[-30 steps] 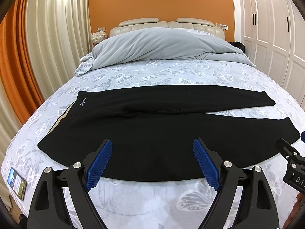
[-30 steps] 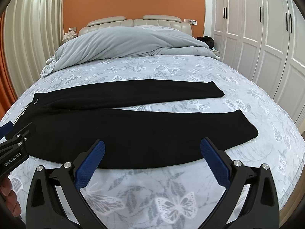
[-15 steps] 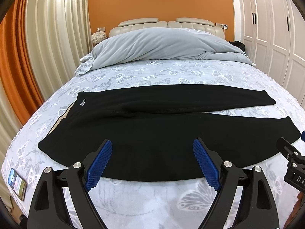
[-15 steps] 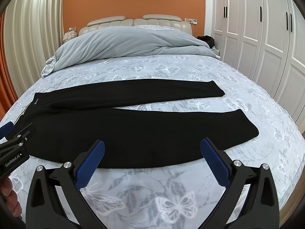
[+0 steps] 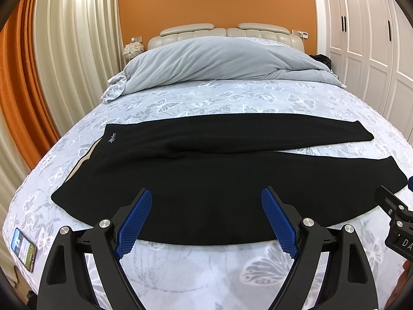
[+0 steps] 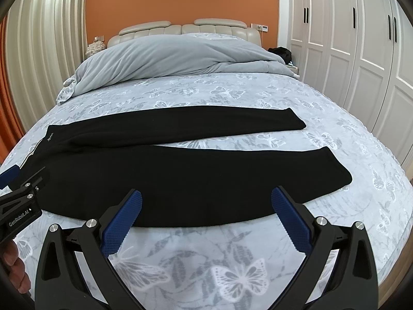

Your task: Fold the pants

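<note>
Evidently poised for a first fold: left gripper (image 5: pixel 206 219) and right gripper (image 6: pixel 206 217) spread wide, empty, at six o'clock of flat black pants (image 5: pixel 206 180).

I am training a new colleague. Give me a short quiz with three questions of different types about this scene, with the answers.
1. True or false: the left tongs are shut on the black pants.
2. Multiple choice: the waistband of the pants lies toward A) the curtain side, B) the wardrobe side, C) the headboard.
3. Fill in: the grey duvet is piled at the ___ of the bed.

Key: 1 false, both left and right tongs are open and hold nothing. 2 A. 3 head.
</note>
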Action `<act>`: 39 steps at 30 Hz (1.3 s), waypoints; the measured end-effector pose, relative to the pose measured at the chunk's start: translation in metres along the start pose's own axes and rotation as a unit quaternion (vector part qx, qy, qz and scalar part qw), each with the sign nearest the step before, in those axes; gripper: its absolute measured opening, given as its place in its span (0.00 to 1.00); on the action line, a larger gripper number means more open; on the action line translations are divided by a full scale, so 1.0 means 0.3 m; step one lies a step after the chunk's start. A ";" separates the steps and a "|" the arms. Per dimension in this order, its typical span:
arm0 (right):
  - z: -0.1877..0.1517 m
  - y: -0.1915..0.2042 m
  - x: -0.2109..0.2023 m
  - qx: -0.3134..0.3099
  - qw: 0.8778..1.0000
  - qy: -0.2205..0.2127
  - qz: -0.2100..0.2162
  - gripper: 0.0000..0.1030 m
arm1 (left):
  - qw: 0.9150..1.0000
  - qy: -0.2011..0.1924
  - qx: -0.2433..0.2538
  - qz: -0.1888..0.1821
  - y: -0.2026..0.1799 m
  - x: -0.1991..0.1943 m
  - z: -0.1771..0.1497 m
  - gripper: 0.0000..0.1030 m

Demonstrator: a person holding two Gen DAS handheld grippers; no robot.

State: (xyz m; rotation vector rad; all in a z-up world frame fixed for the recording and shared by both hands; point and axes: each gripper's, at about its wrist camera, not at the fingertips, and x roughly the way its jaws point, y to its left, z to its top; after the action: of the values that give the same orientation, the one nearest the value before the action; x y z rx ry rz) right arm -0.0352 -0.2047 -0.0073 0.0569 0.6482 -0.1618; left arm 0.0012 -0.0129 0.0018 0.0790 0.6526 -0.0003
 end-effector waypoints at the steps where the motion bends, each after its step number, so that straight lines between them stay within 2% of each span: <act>1: -0.001 -0.001 0.004 0.002 1.000 0.003 0.003 0.96 | 1.000 0.002 -0.001 -0.002 0.002 0.001 0.001 0.82; 7: 0.037 -0.071 0.049 0.015 0.998 0.044 0.034 0.96 | 0.998 0.031 -0.026 -0.049 0.072 0.014 0.037 0.82; 10: 0.122 -0.157 0.083 0.003 0.998 0.058 0.036 0.96 | 0.997 0.039 -0.011 -0.066 0.129 0.040 0.093 0.83; 13: 0.225 -0.280 0.172 -0.004 0.998 0.064 0.025 0.96 | 0.997 0.042 -0.022 -0.063 0.243 0.104 0.170 0.85; 15: 0.287 -0.372 0.271 0.003 0.997 0.073 0.032 0.96 | 0.997 0.050 -0.035 -0.051 0.343 0.184 0.229 0.85; 19: 0.377 -0.537 0.519 0.033 0.994 0.101 0.035 0.96 | 0.993 0.080 -0.081 0.015 0.606 0.437 0.354 0.85; 22: 0.433 -0.643 0.717 0.070 0.990 0.118 0.029 0.96 | 0.985 0.109 -0.123 0.048 0.784 0.632 0.421 0.85; 25: 0.477 -0.734 0.898 0.124 0.984 0.130 0.020 0.96 | 0.968 0.147 -0.193 0.065 0.960 0.852 0.466 0.85; 28: 0.504 -0.778 1.039 0.143 0.980 0.138 -0.004 0.96 | 0.952 0.172 -0.237 0.091 1.062 1.020 0.460 0.85; 30: 0.517 -0.789 1.131 0.142 0.978 0.150 -0.013 0.96 | 0.945 0.185 -0.246 0.115 1.089 1.105 0.451 0.85; 32: 0.529 -0.801 1.199 0.136 0.977 0.162 -0.025 0.96 | 0.941 0.196 -0.246 0.123 1.108 1.185 0.441 0.85; 34: 0.539 -0.791 1.229 0.119 0.980 0.153 -0.040 0.96 | 0.937 0.213 -0.248 0.122 1.110 1.243 0.427 0.85; 35: 0.543 -0.777 1.239 0.107 0.982 0.152 -0.045 0.96 | 0.941 0.198 -0.242 0.133 1.108 1.252 0.432 0.85; 36: 0.543 -0.758 1.250 0.090 0.983 0.154 -0.047 0.96 | 0.945 0.186 -0.232 0.135 1.098 1.252 0.437 0.82; 37: 0.542 -0.745 1.257 0.078 0.983 0.156 -0.050 0.96 | 0.947 0.185 -0.227 0.132 1.090 1.255 0.440 0.70; 38: 0.540 -0.726 1.257 0.060 0.985 0.154 -0.051 0.85 | 0.948 0.186 -0.224 0.133 1.090 1.261 0.444 0.63; 39: 0.541 -0.718 1.251 0.053 0.986 0.151 -0.040 0.68 | 0.949 0.184 -0.217 0.138 1.087 1.258 0.448 0.36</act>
State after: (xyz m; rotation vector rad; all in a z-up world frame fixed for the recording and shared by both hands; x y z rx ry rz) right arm 0.3202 -0.4834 -0.1056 0.1596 0.9447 -0.2674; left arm 0.3908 0.3116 -0.0970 -0.2625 0.9972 0.4362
